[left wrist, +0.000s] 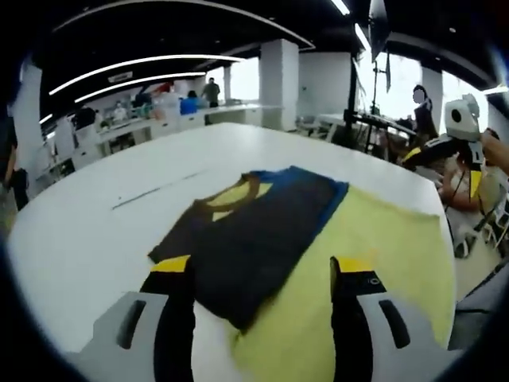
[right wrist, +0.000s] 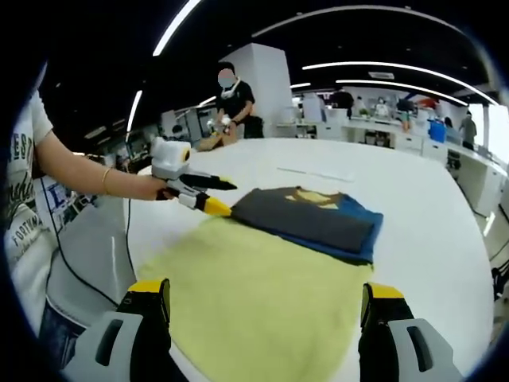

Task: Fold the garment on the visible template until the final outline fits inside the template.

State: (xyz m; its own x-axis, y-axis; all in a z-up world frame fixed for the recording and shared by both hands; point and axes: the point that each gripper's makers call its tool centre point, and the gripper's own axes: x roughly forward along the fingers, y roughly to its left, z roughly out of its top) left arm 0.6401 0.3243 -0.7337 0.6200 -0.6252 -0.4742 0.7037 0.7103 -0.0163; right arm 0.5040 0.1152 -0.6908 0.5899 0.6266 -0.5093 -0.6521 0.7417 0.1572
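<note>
Yellow template (right wrist: 262, 302) lies nearest, beneath the folded dark T-shirt (right wrist: 306, 215). Both grippers, left gripper (left wrist: 262, 274) and right gripper (right wrist: 262, 298), hover spread, empty. Fold the overhanging T-shirt edge back toward the template's centre.

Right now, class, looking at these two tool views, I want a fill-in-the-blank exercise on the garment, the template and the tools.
1. The folded garment is dark grey with a ____ layer beneath.
2. It lies partly on a ____ template.
3. Both rest on a ____ table.
4. The left tool, held in a hand, has ____ tips.

Missing words: blue; yellow; white; yellow
</note>
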